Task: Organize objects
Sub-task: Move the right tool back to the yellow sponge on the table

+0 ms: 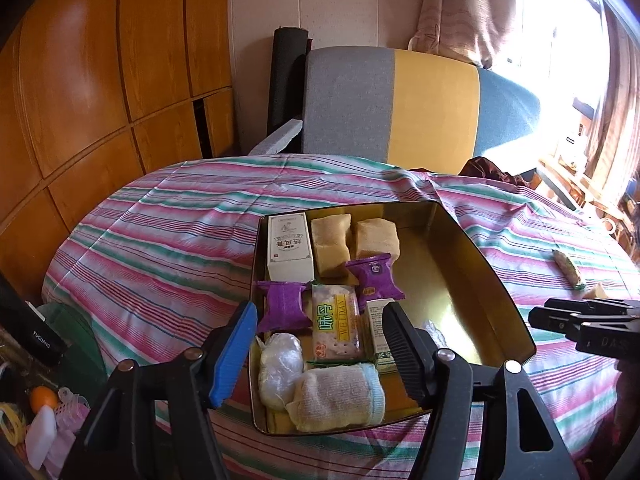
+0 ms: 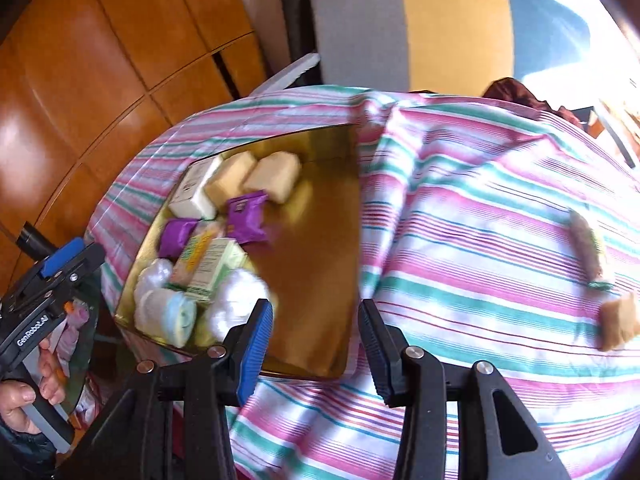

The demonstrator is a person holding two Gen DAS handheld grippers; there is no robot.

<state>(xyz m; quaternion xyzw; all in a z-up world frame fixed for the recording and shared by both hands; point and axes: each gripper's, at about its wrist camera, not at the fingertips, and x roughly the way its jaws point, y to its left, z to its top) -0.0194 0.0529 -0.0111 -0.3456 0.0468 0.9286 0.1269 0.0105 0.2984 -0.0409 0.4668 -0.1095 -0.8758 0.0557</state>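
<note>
A gold tin (image 1: 460, 264) (image 2: 312, 280) lies on the striped cloth. It holds a white box (image 1: 290, 252), two tan cakes (image 1: 332, 244), two purple packets (image 1: 374, 276), a Weidan cracker pack (image 1: 336, 328), a rolled sock (image 1: 340, 396) and clear-wrapped items. My left gripper (image 1: 320, 340) is open and empty above the tin's near left part. My right gripper (image 2: 316, 348) is open and empty over the tin's near right corner. A green-wrapped bar (image 2: 586, 248) and a tan cake (image 2: 620, 320) lie on the cloth to the right.
A grey, yellow and blue chair back (image 1: 400, 100) stands behind the table. Wooden cabinets (image 1: 100, 80) fill the left. Clutter with an orange (image 1: 43, 398) lies below the table's left edge. A bright window (image 1: 568, 40) is at the right.
</note>
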